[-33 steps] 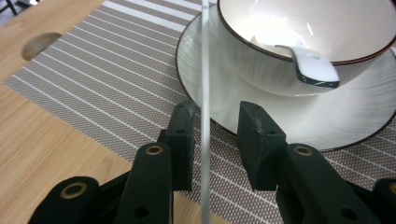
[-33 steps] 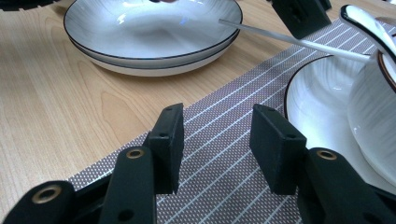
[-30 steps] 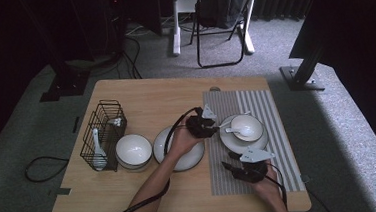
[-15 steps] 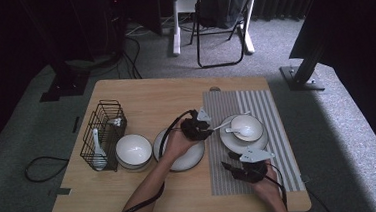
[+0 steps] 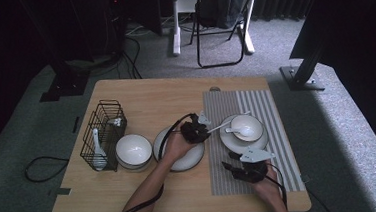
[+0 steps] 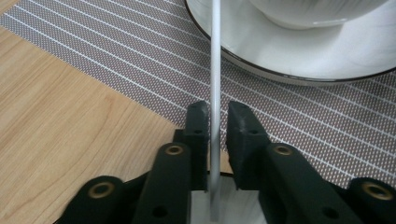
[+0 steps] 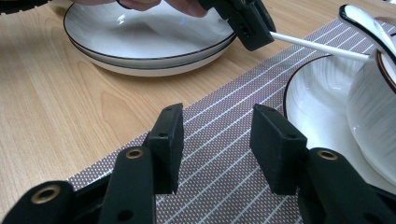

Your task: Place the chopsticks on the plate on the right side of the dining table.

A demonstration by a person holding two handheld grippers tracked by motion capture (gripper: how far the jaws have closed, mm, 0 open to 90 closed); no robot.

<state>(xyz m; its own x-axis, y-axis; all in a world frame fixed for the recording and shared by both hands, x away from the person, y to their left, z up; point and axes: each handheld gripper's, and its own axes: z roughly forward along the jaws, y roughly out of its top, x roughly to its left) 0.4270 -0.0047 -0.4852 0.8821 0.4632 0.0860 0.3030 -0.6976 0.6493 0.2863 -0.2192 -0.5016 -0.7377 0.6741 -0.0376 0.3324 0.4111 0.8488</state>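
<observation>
- Where the striped placemat [image 5: 273, 130] meets the bare wood of the worktop [image 5: 155, 98], the left gripper [image 5: 196, 130] has the thin white handle of a spoon [image 5: 237, 129] between its jaws; these have just been closing, and in the left gripper view the handle [image 6: 215, 70] runs straight up the narrow gap between the two pads, close against the left one
- the spoon's long axis lies nearly level across the worktop in the high view, tilted slightly; the handle end points toward the left gripper and the empty plate [image 5: 179, 149], while the bowl end rests in the small bowl [image 5: 247, 127]
- that small bowl stands on a saucer plate [image 5: 243, 141] on the placemat; in the right gripper view the handle [image 7: 322, 47] slopes down from the bowl's rim [image 7: 369, 21] to the left gripper's black tip [image 7: 254, 28]
- the right gripper [image 5: 241, 166] hangs low over the near part of the placemat, about half open, nothing between its jaws; the right gripper view shows only the striped weave in the gap
- at the left of the worktop another bowl [image 5: 134, 149] sits just beside the empty plate, and a black wire basket [image 5: 103, 134] holds a second spoon [image 5: 98, 155] standing on end
</observation>
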